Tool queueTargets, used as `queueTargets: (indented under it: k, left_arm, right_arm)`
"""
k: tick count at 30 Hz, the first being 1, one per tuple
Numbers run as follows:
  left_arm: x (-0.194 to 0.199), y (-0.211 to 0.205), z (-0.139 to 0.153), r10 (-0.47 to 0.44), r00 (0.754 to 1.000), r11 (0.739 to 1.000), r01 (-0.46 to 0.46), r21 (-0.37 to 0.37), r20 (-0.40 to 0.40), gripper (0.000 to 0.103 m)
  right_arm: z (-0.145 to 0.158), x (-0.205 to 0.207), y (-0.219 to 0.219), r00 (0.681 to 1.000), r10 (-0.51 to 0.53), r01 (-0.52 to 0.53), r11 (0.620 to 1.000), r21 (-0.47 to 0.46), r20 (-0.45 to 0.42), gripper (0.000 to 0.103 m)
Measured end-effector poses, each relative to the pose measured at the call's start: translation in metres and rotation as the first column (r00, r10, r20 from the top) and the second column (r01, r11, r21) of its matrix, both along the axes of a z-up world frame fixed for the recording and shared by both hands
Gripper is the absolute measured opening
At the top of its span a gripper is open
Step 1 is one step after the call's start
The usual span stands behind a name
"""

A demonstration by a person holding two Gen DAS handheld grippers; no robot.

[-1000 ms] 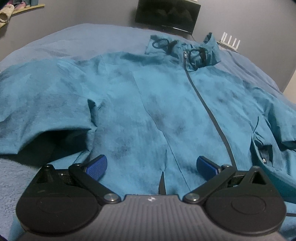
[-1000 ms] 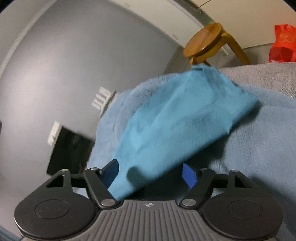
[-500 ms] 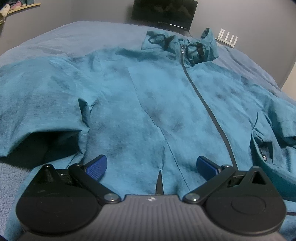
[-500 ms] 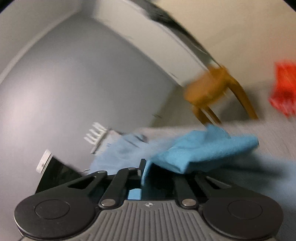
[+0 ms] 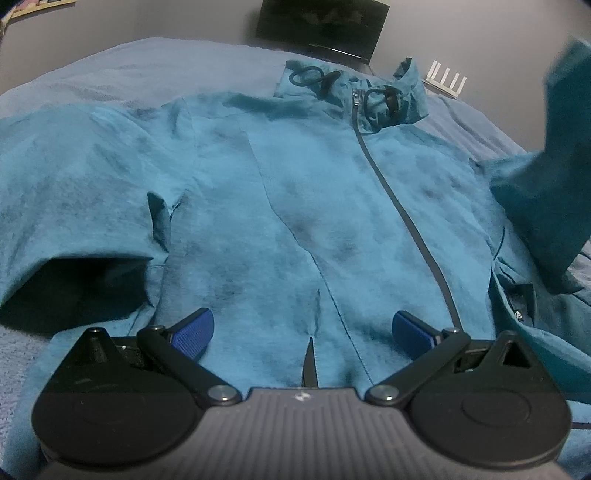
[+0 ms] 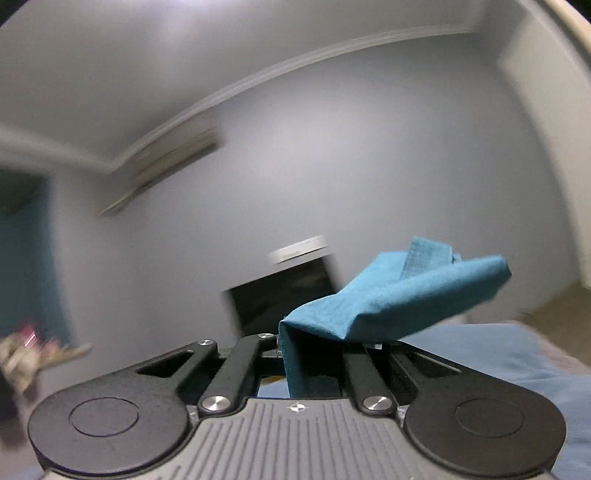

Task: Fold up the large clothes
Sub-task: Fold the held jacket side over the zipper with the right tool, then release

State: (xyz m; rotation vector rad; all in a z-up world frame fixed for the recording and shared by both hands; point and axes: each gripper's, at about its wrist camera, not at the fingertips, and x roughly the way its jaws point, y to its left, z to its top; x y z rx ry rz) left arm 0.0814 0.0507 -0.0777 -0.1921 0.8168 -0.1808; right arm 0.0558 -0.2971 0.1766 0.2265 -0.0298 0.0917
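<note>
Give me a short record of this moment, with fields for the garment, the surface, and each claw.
garment: teal jacket, front up, zipper closed
surface: blue bed cover
left claw: open, low over the jacket hem, holding nothing
right claw: shut on the sleeve, lifted in the air
sleeve in left view: raised at the right edge
background: dark screen
</note>
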Motion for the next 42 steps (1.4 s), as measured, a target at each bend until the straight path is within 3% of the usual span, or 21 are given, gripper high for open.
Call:
queueTargets:
  k: [3, 8, 12, 15, 18, 19, 20, 23, 28, 31, 34, 36, 40, 42]
  left_arm:
    - [0.000, 0.002, -0.001, -0.002, 1.000, 1.000, 0.002, -0.013, 0.002, 0.103]
    - [0.000, 0.004, -0.002, -0.006, 1.000, 0.999, 0.006, -0.033, 0.003, 0.103]
    - [0.000, 0.005, -0.002, -0.009, 1.000, 0.999, 0.009, -0.043, 0.005, 0.103]
    - [0.000, 0.006, -0.002, -0.009, 1.000, 0.999, 0.009, -0.051, 0.006, 0.103]
    - [0.000, 0.008, -0.002, -0.009, 1.000, 0.998, 0.009, -0.059, 0.006, 0.103]
    - [0.000, 0.008, -0.002, -0.009, 1.000, 0.998, 0.009, -0.060, 0.006, 0.103]
    - [0.000, 0.008, -0.002, -0.009, 1.000, 0.998, 0.009, -0.061, 0.005, 0.103]
    - [-0.001, 0.008, -0.002, -0.008, 1.000, 0.998, 0.008, -0.063, 0.005, 0.103]
    - [0.000, 0.008, -0.002, -0.008, 1.000, 0.998, 0.009, -0.064, 0.007, 0.103]
    - [0.000, 0.009, -0.002, -0.009, 1.000, 0.998, 0.010, -0.062, 0.007, 0.103]
    - [0.000, 0.008, -0.002, -0.010, 1.000, 0.998, 0.010, -0.062, 0.007, 0.103]
    - [0.000, 0.008, -0.002, -0.009, 1.000, 0.998, 0.010, -0.062, 0.008, 0.103]
    - [0.000, 0.009, -0.002, -0.007, 1.000, 0.997, 0.008, -0.073, 0.016, 0.103]
    - [-0.005, 0.011, 0.000, 0.007, 0.999, 0.995, -0.003, -0.095, 0.047, 0.103]
  right_arm:
    - [-0.020, 0.016, 0.066, 0.991, 0.124, -0.128, 0.989, -0.072, -0.054, 0.006]
    - [-0.080, 0.028, 0.170, 0.948, 0.259, -0.287, 0.947, -0.146, -0.183, 0.006]
    - [-0.141, 0.031, 0.215, 0.900, 0.307, -0.363, 0.921, -0.141, -0.308, 0.006]
    - [-0.196, 0.022, 0.236, 0.839, 0.330, -0.407, 0.909, -0.096, -0.433, 0.007]
    - [-0.228, 0.016, 0.246, 0.758, 0.366, -0.441, 0.897, -0.011, -0.540, 0.024]
    - [-0.240, 0.020, 0.233, 0.739, 0.384, -0.449, 0.893, 0.020, -0.553, 0.037]
    - [-0.243, 0.018, 0.224, 0.726, 0.408, -0.457, 0.888, 0.055, -0.553, 0.053]
    - [-0.246, 0.003, 0.211, 0.701, 0.510, -0.505, 0.848, 0.157, -0.498, 0.073]
    - [-0.227, 0.002, 0.188, 0.652, 0.651, -0.556, 0.759, 0.340, -0.387, 0.075]
    - [-0.226, 0.018, 0.191, 0.588, 0.709, -0.562, 0.705, 0.433, -0.389, 0.073]
    - [-0.243, 0.029, 0.206, 0.457, 0.762, -0.598, 0.645, 0.476, -0.458, 0.071]
    - [-0.249, 0.030, 0.211, 0.401, 0.781, -0.627, 0.615, 0.478, -0.479, 0.071]
    - [-0.231, 0.022, 0.198, 0.397, 0.810, -0.664, 0.578, 0.474, -0.431, 0.071]
    - [-0.217, 0.020, 0.181, 0.437, 0.808, -0.660, 0.586, 0.470, -0.394, 0.071]
